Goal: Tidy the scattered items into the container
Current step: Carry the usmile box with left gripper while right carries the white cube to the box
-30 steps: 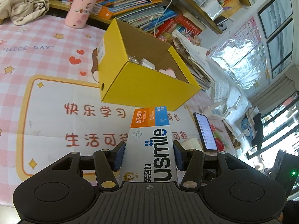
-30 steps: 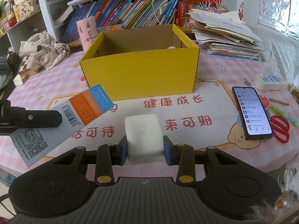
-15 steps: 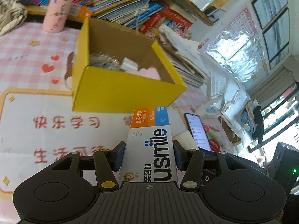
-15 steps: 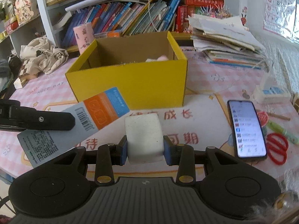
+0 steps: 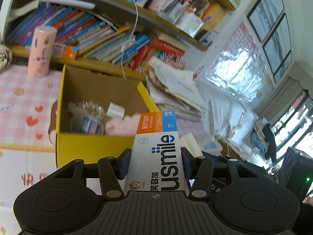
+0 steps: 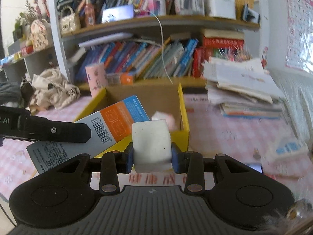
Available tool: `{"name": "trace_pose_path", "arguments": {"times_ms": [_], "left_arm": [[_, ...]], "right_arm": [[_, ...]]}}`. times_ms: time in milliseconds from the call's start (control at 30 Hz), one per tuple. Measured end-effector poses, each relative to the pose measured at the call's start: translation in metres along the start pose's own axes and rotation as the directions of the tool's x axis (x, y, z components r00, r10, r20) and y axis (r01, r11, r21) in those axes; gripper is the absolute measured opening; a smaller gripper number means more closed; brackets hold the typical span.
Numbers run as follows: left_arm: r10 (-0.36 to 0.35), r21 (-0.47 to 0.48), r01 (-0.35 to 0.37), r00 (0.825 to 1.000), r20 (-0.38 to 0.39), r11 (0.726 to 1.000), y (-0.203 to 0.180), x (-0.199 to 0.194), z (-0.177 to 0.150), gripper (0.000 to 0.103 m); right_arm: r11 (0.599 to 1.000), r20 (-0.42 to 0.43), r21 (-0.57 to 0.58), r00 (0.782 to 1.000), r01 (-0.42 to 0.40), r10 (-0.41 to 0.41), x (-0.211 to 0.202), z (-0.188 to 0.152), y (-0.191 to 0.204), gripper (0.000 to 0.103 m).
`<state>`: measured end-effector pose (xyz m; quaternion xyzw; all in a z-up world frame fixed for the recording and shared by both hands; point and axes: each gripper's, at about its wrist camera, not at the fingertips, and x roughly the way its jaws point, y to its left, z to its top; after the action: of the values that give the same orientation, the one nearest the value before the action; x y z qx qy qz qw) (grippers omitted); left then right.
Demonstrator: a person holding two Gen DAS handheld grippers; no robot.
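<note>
Left hand-held gripper (image 5: 155, 163) clamped on a white toothpaste box (image 5: 156, 156), pads pressing both long sides; the box's orange-and-blue end sticks forward over the near right corner of the yellow cardboard box (image 5: 93, 150). Right hand-held gripper (image 6: 152, 159) clamped on a white foam block (image 6: 151, 144), pads tight on its left and right faces; block sits in front of the yellow box's near wall. In the right wrist view the toothpaste box (image 6: 109, 127) angles in from the left, barcode side showing, its far end over the container's opening.

Container is open-topped, standing on the pink checked tabletop (image 5: 23, 98) toward its back edge. Inside: a pink plush item (image 5: 121, 126), a shiny beaded thing (image 5: 92, 107), a small white piece (image 5: 116, 109). Pink cylinder (image 5: 41, 51) upright beyond the container's back left corner. Paper stack (image 6: 240, 86) at the back right of the tabletop. Bookshelf (image 6: 148, 58) behind.
</note>
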<state>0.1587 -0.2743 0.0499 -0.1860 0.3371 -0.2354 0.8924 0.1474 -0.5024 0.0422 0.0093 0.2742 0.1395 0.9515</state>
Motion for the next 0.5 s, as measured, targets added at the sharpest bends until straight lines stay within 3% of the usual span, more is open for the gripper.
{"name": "trace_pose_path", "arguments": {"times_ms": [367,500], "left_arm": [[0.109,-0.018,-0.108,0.991,0.083,0.994,0.004,0.011,0.030,0.051],[0.157,-0.037,-0.154,0.980,0.121,0.987,0.014,0.019,0.045,0.051]], "right_arm": [[0.994,0.036,-0.039,0.994,-0.104,0.106,0.045,0.036,-0.010,0.035],[0.993,0.040,-0.058,0.994,-0.103,0.105,0.073,0.048,-0.015,0.035]]}}
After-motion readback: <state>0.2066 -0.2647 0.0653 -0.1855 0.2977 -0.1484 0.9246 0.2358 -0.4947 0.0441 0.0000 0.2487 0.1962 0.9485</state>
